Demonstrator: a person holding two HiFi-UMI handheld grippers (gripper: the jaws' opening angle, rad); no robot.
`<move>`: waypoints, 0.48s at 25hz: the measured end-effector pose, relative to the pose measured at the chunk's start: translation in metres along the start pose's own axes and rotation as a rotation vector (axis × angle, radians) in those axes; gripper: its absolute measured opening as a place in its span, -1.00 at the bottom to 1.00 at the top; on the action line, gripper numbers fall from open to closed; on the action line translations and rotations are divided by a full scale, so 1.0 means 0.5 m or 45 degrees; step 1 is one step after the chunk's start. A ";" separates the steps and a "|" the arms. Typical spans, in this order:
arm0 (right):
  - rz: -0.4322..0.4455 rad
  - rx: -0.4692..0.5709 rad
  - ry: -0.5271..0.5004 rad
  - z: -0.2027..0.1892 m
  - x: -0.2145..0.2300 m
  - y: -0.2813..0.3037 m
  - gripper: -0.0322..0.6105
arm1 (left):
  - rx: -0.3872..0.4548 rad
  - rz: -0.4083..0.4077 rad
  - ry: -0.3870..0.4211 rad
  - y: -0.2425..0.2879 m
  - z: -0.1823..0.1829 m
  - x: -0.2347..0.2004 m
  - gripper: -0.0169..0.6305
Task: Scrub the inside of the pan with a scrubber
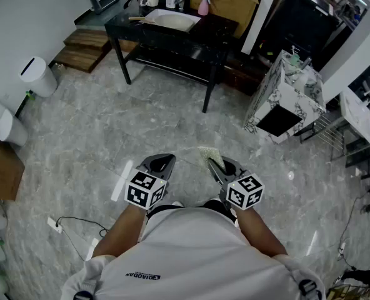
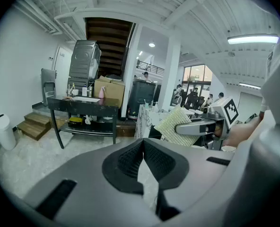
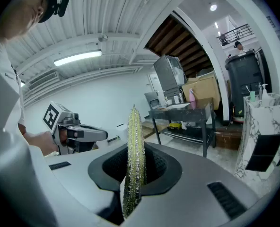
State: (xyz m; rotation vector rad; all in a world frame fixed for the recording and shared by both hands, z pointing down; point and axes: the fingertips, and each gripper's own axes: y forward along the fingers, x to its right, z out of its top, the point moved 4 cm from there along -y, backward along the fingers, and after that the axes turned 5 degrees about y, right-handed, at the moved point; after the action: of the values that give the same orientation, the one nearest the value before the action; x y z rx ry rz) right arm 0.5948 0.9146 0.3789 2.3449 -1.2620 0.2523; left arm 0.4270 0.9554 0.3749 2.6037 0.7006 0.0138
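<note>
Head view: the right gripper (image 1: 217, 167) pinches the scrubber (image 1: 209, 154), its length pointing to twelve o'clock toward the distant table (image 1: 217, 25), no pan discernible; the left gripper (image 1: 162, 162) is pressed together, empty.

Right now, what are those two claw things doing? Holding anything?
Left gripper: closed, holding nothing.
Right gripper: closed on the scrubber.
</note>
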 end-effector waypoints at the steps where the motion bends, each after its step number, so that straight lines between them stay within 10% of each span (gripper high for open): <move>1: -0.001 0.000 0.001 -0.001 -0.001 0.002 -0.67 | 0.001 0.000 0.000 -0.001 0.000 -0.003 -0.90; 12: 0.025 -0.018 0.013 0.001 -0.004 0.037 -0.67 | 0.003 -0.001 -0.003 0.004 -0.001 -0.032 -0.90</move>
State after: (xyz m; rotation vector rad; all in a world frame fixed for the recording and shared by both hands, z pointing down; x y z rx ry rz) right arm 0.5786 0.9073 0.3835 2.3175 -1.2785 0.2612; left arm 0.4139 0.9465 0.3778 2.6051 0.7015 0.0099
